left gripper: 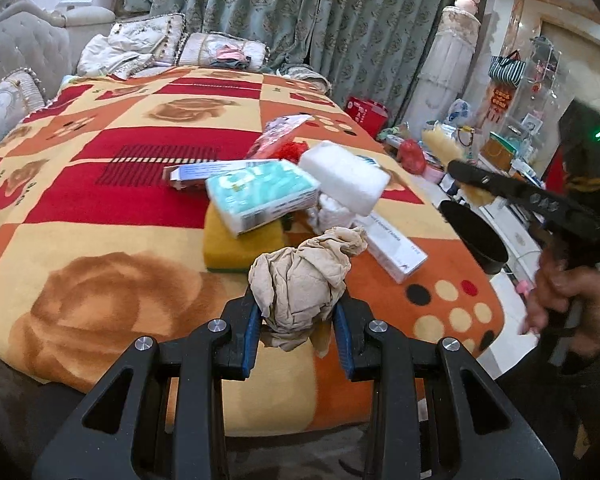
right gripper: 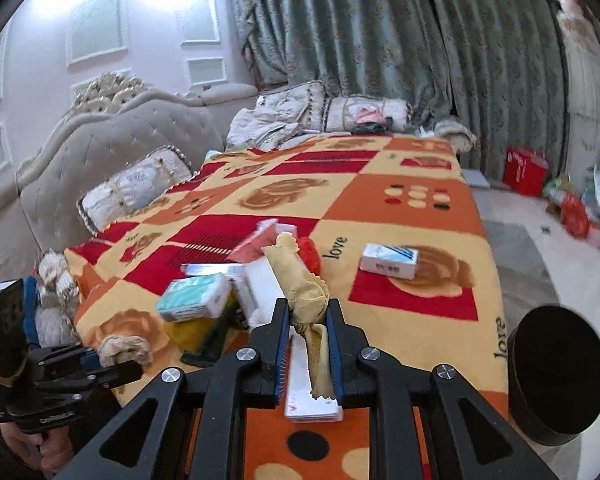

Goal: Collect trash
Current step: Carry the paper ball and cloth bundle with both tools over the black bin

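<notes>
Beige crumpled paper [left gripper: 300, 280] sits pinched between the blue pads of my left tool [left gripper: 298, 320] in the left wrist view, held above the near edge of the bed's patterned blanket [left gripper: 100, 208]. Just beyond it lies a heap: a yellow sponge [left gripper: 228, 248], a teal tissue pack [left gripper: 260, 196] on top of it, a white foam block [left gripper: 344, 176], and a long white box [left gripper: 392, 248] to the right. At the right, my right tool [left gripper: 460, 170] reaches over a black round bin [left gripper: 476, 240] beside the bed, my hand [left gripper: 568, 300] on its handle.

From the right wrist view, my right tool [right gripper: 308, 328] is pressed together on a yellow cloth [right gripper: 300, 280] that stands up between the pads, its tail hanging down behind them. A white and blue carton [right gripper: 388, 260] lies alone to the far right on the blanket. The black bin stands at the near right, off the bed. My left tool [right gripper: 116, 360] shows at the near left with the beige wad at its tip.
</notes>
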Demonstrator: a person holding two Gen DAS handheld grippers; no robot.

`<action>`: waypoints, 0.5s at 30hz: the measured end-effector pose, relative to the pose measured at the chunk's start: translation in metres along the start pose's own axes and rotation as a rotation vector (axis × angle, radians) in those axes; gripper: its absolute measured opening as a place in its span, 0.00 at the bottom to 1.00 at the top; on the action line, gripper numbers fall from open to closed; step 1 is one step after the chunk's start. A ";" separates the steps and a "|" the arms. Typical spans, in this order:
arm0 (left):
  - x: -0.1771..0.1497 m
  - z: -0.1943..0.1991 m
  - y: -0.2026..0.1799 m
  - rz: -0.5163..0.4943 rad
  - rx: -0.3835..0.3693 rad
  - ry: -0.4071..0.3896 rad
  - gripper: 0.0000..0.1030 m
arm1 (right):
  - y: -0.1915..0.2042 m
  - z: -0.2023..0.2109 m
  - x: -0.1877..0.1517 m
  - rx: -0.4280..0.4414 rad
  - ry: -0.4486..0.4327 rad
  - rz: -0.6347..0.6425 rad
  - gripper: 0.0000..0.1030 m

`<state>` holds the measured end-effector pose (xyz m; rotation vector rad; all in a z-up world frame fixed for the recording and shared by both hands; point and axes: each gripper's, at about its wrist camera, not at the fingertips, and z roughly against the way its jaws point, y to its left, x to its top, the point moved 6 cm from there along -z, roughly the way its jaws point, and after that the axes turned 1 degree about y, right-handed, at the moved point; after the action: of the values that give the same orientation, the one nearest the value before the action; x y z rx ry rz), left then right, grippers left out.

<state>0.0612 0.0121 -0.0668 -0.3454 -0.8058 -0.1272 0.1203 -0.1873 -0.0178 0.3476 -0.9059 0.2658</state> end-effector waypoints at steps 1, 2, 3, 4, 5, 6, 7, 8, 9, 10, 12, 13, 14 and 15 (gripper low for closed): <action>0.001 0.000 -0.002 -0.001 -0.001 0.002 0.28 | -0.006 -0.002 0.000 -0.003 -0.001 -0.009 0.16; 0.004 0.000 -0.006 -0.006 -0.001 0.005 0.28 | -0.013 -0.003 0.000 -0.004 -0.006 -0.015 0.16; 0.007 0.000 -0.010 -0.014 0.002 0.005 0.28 | -0.021 -0.004 0.001 -0.005 -0.010 -0.019 0.16; 0.009 0.000 -0.013 -0.021 0.007 0.005 0.28 | -0.030 -0.006 0.003 -0.008 -0.013 -0.026 0.16; 0.012 -0.001 -0.019 -0.029 0.008 0.006 0.28 | -0.038 -0.008 0.005 -0.014 -0.016 -0.033 0.16; 0.016 -0.003 -0.026 -0.035 0.006 0.008 0.28 | -0.049 -0.009 0.008 -0.020 -0.023 -0.045 0.16; 0.019 -0.004 -0.030 -0.038 0.002 0.009 0.28 | -0.060 -0.010 0.010 -0.026 -0.028 -0.058 0.16; 0.024 -0.006 -0.040 -0.051 -0.005 0.011 0.28 | -0.070 -0.011 0.012 -0.035 -0.027 -0.066 0.16; 0.026 -0.008 -0.046 -0.059 -0.005 0.012 0.28 | -0.082 -0.011 0.014 -0.049 -0.029 -0.064 0.16; 0.029 -0.011 -0.053 -0.069 -0.006 0.014 0.28 | -0.089 -0.010 0.014 -0.056 -0.033 -0.060 0.16; 0.035 -0.019 -0.071 -0.093 -0.016 0.020 0.29 | -0.103 -0.003 0.013 -0.054 -0.040 -0.066 0.16; 0.037 -0.023 -0.078 -0.099 -0.020 0.022 0.28 | -0.108 0.001 0.013 -0.053 -0.049 -0.073 0.16; 0.040 -0.029 -0.088 -0.107 -0.034 0.028 0.28 | -0.112 0.004 0.013 -0.051 -0.056 -0.080 0.16; 0.043 -0.035 -0.099 -0.117 -0.048 0.033 0.28 | -0.117 0.006 0.012 -0.052 -0.059 -0.084 0.16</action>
<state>0.0910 -0.0921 -0.0326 -0.3409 -0.7916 -0.2617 0.1661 -0.2952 -0.0257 0.3457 -0.9521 0.1545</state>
